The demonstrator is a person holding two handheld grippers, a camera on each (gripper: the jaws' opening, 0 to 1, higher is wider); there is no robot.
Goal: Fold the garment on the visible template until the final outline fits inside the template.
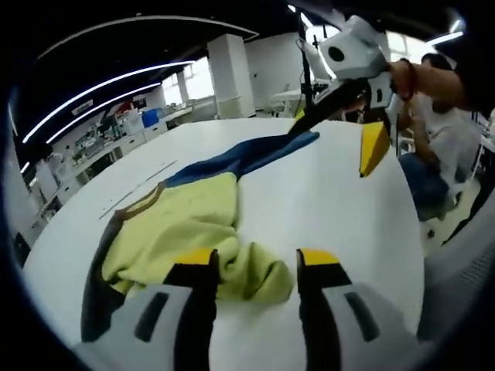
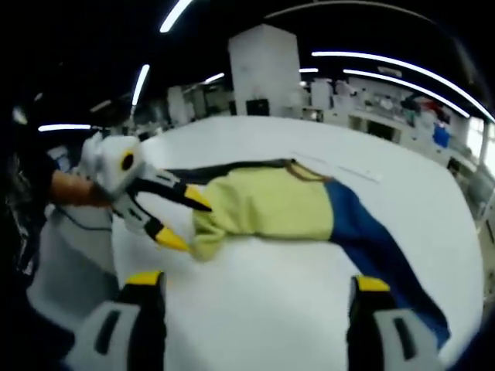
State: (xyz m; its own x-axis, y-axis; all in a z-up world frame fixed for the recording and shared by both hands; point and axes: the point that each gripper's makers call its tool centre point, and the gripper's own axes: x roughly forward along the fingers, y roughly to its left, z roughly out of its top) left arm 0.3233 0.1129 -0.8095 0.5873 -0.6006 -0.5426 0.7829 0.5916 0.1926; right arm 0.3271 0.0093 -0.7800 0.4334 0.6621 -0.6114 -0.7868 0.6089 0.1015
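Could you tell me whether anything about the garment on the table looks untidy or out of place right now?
Yes. The garment lies stretched and unfolded across the white table; its yellow end is bunched into a rumpled lump near the left gripper, and its blue part trails off as a narrow twisted strip. No spill or damage shows.
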